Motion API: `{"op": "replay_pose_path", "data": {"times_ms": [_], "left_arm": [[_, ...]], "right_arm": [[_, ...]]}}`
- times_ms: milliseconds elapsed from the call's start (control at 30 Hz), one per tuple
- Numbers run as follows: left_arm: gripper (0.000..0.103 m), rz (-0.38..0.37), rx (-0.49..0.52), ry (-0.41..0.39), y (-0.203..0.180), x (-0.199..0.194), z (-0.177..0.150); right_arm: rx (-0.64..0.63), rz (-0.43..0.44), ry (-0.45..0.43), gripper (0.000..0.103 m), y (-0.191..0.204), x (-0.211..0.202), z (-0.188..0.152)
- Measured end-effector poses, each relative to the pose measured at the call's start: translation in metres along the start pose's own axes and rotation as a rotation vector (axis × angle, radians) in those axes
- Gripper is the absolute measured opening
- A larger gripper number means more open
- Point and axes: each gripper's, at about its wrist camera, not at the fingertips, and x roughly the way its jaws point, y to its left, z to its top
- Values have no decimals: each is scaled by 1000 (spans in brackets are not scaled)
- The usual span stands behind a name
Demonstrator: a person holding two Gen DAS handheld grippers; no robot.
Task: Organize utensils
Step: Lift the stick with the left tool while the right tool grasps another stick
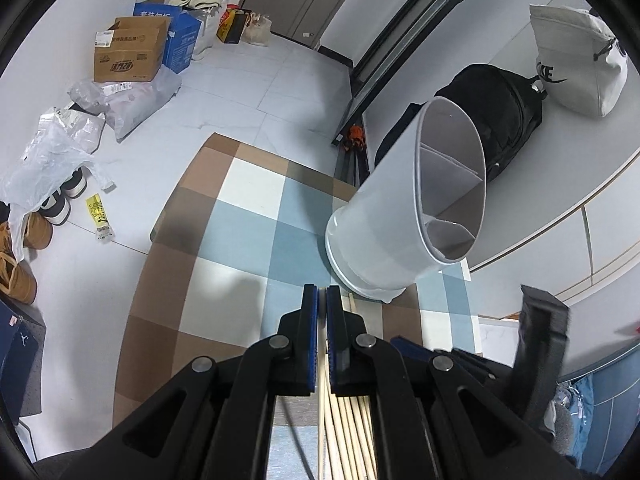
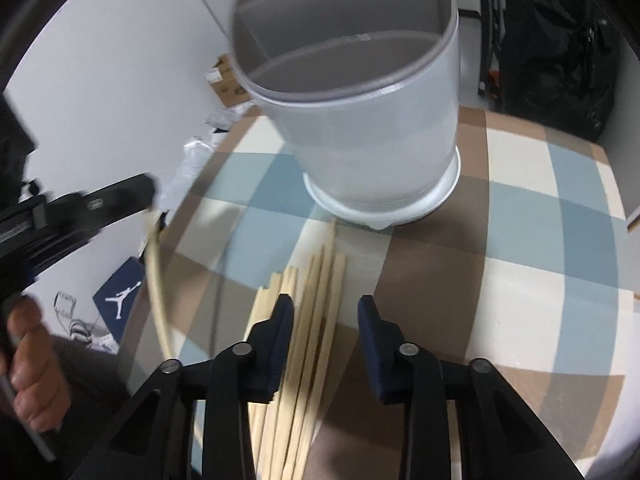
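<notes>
A white round utensil holder [image 1: 404, 216] with inner dividers stands on the checked tablecloth; it also shows in the right wrist view [image 2: 360, 120]. Several wooden chopsticks [image 2: 312, 320] lie in a bundle on the cloth in front of it, and show in the left wrist view [image 1: 352, 420]. My left gripper [image 1: 322, 304] is shut on one chopstick [image 2: 156, 280], lifted off the table to the left of the bundle. My right gripper [image 2: 326, 316] is open, low over the bundle, with several sticks between its fingers.
The checked tablecloth [image 1: 240, 216] covers a small table. On the floor at the left are cardboard boxes [image 1: 128, 52], plastic bags and shoes. A black backpack [image 1: 496, 120] and a white bag [image 1: 580, 60] sit behind the holder.
</notes>
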Motion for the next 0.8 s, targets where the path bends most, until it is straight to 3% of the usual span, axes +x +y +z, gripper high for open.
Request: {"op": "replay_pose_path", "data": {"times_ms": [233, 367, 500, 800], "left_arm": [[0, -13, -18, 4, 8, -2, 2], [0, -18, -25, 6, 10, -2, 3], [0, -24, -20, 12, 8, -2, 2], [0, -31, -31, 0, 7, -4, 3]], "right_arm": [[11, -90, 4, 16, -3, 13, 10], [-24, -83, 13, 16, 4, 18, 14], [-94, -142, 12, 15, 13, 18, 9], [-67, -175, 30, 8, -6, -7, -3]]}}
